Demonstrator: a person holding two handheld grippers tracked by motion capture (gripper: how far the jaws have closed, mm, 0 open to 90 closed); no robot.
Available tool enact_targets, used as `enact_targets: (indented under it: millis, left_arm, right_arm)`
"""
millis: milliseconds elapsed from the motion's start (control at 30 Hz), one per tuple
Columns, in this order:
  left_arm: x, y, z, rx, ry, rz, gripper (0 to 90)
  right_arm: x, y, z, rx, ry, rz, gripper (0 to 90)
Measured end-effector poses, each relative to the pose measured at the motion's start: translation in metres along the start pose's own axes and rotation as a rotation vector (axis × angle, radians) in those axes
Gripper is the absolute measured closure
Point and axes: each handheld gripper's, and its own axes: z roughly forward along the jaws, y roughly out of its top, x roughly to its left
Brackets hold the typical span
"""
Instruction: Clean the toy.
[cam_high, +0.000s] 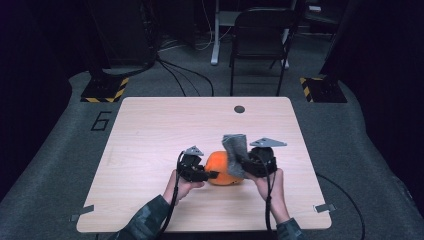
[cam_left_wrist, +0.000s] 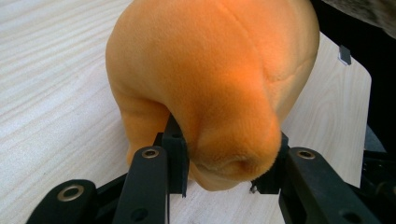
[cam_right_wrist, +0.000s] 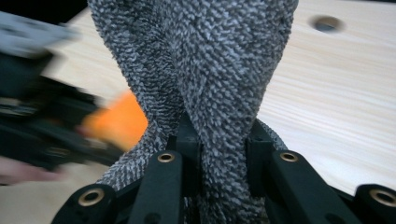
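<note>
An orange plush ball (cam_high: 222, 167) rests on the wooden table (cam_high: 165, 125) near its front middle. My left gripper (cam_high: 210, 175) comes at it from the left and is shut on a fold of the plush (cam_left_wrist: 210, 60), pinched between both pads (cam_left_wrist: 180, 154). My right gripper (cam_high: 245, 167) sits just right of the ball, shut on a grey knitted cloth (cam_high: 235, 145) that stands up above it. In the right gripper view the cloth (cam_right_wrist: 210, 56) is squeezed between the jaws of that gripper (cam_right_wrist: 224, 158), with the orange plush (cam_right_wrist: 119, 121) blurred behind at left.
A small round hole (cam_high: 239, 109) marks the table's far side. A dark chair (cam_high: 260, 35) and cables stand on the floor beyond. Metal clips (cam_high: 325, 207) sit at the front corners. Bare tabletop lies to the left and behind the ball.
</note>
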Motion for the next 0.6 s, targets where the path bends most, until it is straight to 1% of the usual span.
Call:
enact_targets:
  millis: [33, 67, 100, 133, 167, 200, 233, 267, 333, 367, 400, 467, 500, 533, 567, 600]
  left_arm:
    - [-0.002, 0.000, 0.000, -0.007, 0.005, 0.000, 63.9]
    - [-0.005, 0.000, 0.001, -0.005, 0.010, 0.008, 63.6]
    - [-0.007, 0.000, 0.001, -0.002, 0.017, 0.024, 63.6]
    - [-0.010, 0.000, 0.001, -0.005, 0.024, 0.034, 63.6]
    - [-0.011, 0.001, 0.001, 0.003, 0.032, 0.058, 63.6]
    - [-0.013, 0.000, 0.002, 0.007, 0.036, 0.051, 63.5]
    - [-0.012, 0.000, 0.003, 0.003, 0.040, 0.051, 63.3]
    - [-0.011, -0.001, 0.004, 0.007, 0.033, 0.047, 62.9]
    - [-0.010, -0.001, 0.005, 0.006, 0.028, 0.053, 61.1]
    - [-0.011, -0.001, 0.005, 0.004, 0.036, 0.060, 58.7]
    - [-0.011, -0.001, 0.006, 0.010, 0.041, 0.072, 54.6]
    - [-0.012, -0.001, 0.006, 0.008, 0.062, 0.088, 45.4]
    - [-0.012, -0.001, 0.006, 0.003, 0.067, 0.090, 42.9]
    - [-0.013, -0.001, 0.006, 0.001, 0.063, 0.101, 42.7]
    - [-0.013, -0.002, 0.007, -0.010, 0.069, 0.117, 43.3]
    - [-0.013, -0.003, 0.008, -0.014, 0.070, 0.121, 46.3]
  right_arm:
    - [0.008, 0.001, 0.003, -0.005, 0.011, -0.017, 74.0]
    - [0.014, 0.001, 0.006, -0.011, 0.025, -0.022, 74.0]
    - [0.018, 0.001, 0.010, -0.017, 0.039, -0.018, 74.0]
    - [0.022, -0.001, 0.014, -0.007, 0.041, -0.025, 74.0]
    - [0.025, -0.003, 0.020, 0.009, 0.023, -0.040, 74.1]
    - [0.026, -0.006, 0.026, 0.020, 0.007, -0.060, 74.1]
    - [0.025, -0.009, 0.030, 0.023, -0.003, -0.064, 74.3]
    - [0.024, -0.011, 0.033, 0.024, -0.018, -0.073, 74.4]
    - [0.020, -0.013, 0.035, 0.027, -0.013, -0.084, 74.4]
    - [0.020, -0.014, 0.035, 0.027, -0.020, -0.080, 74.4]
    - [0.020, -0.014, 0.035, 0.028, -0.029, -0.096, 74.5]
    - [0.017, -0.016, 0.037, 0.033, -0.030, -0.104, 74.5]
    - [0.016, -0.017, 0.037, 0.035, -0.032, -0.094, 74.5]
    - [0.014, -0.017, 0.038, 0.036, -0.023, -0.088, 74.5]
    - [0.012, -0.018, 0.038, 0.035, -0.017, -0.081, 74.5]
    - [0.011, -0.018, 0.038, 0.035, -0.019, -0.077, 74.5]
